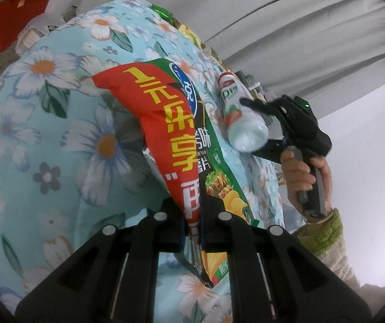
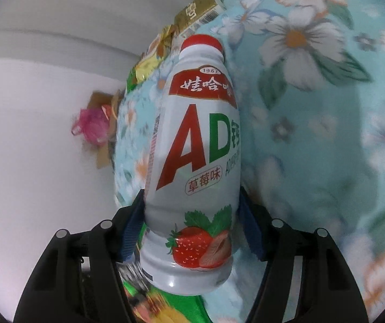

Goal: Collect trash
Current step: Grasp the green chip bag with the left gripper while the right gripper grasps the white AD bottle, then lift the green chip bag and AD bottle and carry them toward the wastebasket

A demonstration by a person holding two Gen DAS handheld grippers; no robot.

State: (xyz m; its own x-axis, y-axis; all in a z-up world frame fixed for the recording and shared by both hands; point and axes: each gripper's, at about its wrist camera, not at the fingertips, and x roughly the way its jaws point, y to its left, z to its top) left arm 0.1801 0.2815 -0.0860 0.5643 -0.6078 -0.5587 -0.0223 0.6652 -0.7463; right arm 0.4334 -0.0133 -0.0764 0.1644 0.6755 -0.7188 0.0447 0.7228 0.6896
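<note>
Already both grippers hold trash above the floral bedcover.

Left gripper (image 1: 192,215) is clamped tight on a red-and-green crinkled foil crisp bag (image 1: 165,123); right gripper (image 2: 189,231) is clamped on a white plastic strawberry-drink bottle (image 2: 195,148), red-capped, lying on the blue flowered cloth (image 1: 44,134). Gold wrappers (image 2: 160,43) and a gold carton (image 2: 197,10) remain, so collecting seems partway.
</note>
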